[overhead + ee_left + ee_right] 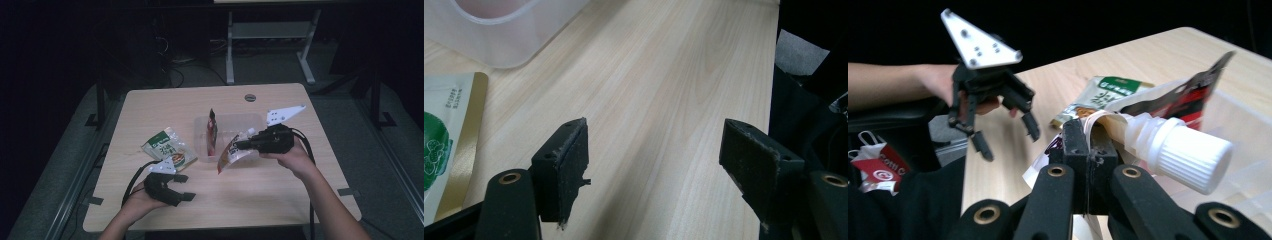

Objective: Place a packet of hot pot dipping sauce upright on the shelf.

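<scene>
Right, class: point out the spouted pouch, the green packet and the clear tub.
spouted pouch (1193,155), right gripper view, on its white cap.
green packet (169,148), high view, on its printed front.
clear tub (250,121), high view, on its far rim.

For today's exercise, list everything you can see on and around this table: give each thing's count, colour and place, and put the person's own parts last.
Table: one, light wood, centre of the high view.
Clear bin: one, transparent plastic, middle of the table.
Dark pouch: one, black and red, standing upright in the bin.
Green pouch: one, green and white, flat on the table left of the bin.
Spouted pouch: one, white cap, orange-red print, held near its spout above the bin's front edge.
Left gripper: one, black, jaws open, near the table's front edge.
Right gripper: one, black, shut on the spouted pouch.
</scene>
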The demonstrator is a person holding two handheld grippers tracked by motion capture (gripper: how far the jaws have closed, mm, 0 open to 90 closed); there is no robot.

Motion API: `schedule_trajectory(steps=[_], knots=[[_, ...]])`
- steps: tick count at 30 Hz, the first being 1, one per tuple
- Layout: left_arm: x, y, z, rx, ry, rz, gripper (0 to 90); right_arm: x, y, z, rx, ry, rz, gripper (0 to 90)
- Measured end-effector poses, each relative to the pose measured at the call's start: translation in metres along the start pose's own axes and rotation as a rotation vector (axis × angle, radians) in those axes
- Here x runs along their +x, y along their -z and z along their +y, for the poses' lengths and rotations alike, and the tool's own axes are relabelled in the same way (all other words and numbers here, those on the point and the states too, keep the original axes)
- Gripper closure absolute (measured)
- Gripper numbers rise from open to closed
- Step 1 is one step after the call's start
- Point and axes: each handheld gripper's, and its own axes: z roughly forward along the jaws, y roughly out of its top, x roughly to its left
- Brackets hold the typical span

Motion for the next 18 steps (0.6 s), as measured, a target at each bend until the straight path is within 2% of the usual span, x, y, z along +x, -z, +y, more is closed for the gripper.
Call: schedule_trajectory(steps=[2,5,10,14,18], knots=[[0.000,0.000,0.000,0.003,-0.001,-0.002,27.5,-0.002,0.001,0.001,0.000,0.001,-0.005,89.5],[0.000,-0.001,0.000,0.005,-0.006,-0.007,27.5,-0.015,0.004,0.008,0.001,-0.002,-0.031,89.5],[-0.001,-0.002,0.001,0.007,-0.005,-0.012,27.5,-0.027,0.006,0.013,0.000,-0.013,-0.050,89.5],[0.000,-0.003,0.000,0.010,-0.002,-0.014,27.5,-0.043,0.008,0.018,-0.005,-0.031,-0.079,89.5],[0.000,-0.003,0.000,0.010,-0.001,-0.013,27.5,-0.051,0.006,0.021,0.000,-0.030,-0.088,89.5]])
